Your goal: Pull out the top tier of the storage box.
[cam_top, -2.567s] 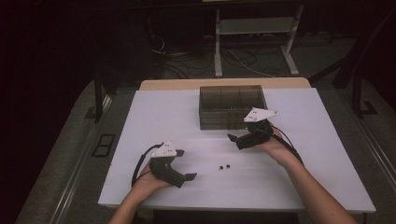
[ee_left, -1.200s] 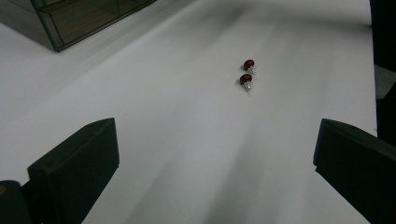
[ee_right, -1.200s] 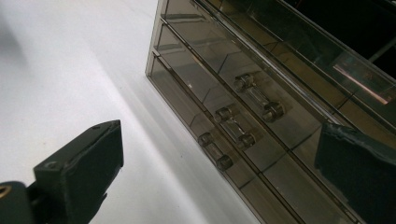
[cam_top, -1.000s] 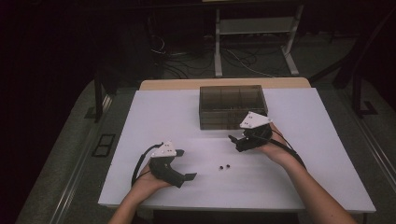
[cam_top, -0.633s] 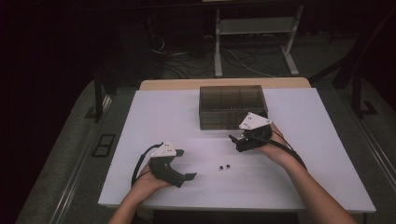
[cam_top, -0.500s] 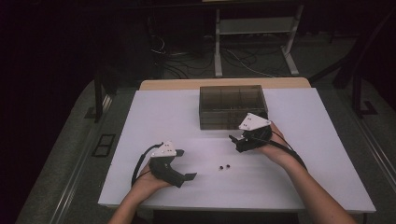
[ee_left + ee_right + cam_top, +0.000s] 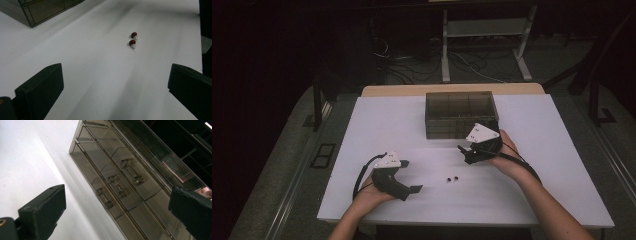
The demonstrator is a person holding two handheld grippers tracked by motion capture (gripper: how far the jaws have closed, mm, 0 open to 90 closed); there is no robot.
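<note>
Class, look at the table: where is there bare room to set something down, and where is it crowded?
Free: the white table left of the drawer box, and its near edge. Crowded: the middle, where two earrings lie between left gripper and right gripper.

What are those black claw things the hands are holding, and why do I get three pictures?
Those are grippers, like big tongs with two jaws. A person holds one in each hand at a white table. The high view looks down from above: there you see the left gripper and the right gripper. The other two pictures come from small cameras riding on the grippers, so each looks out between its own two black jaws. The left gripper view shows two small red studs with silver pins lying side by side on the table. The right gripper view shows a smoky clear drawer box with little bar handles. Both grippers are open and hold nothing right now.
</note>
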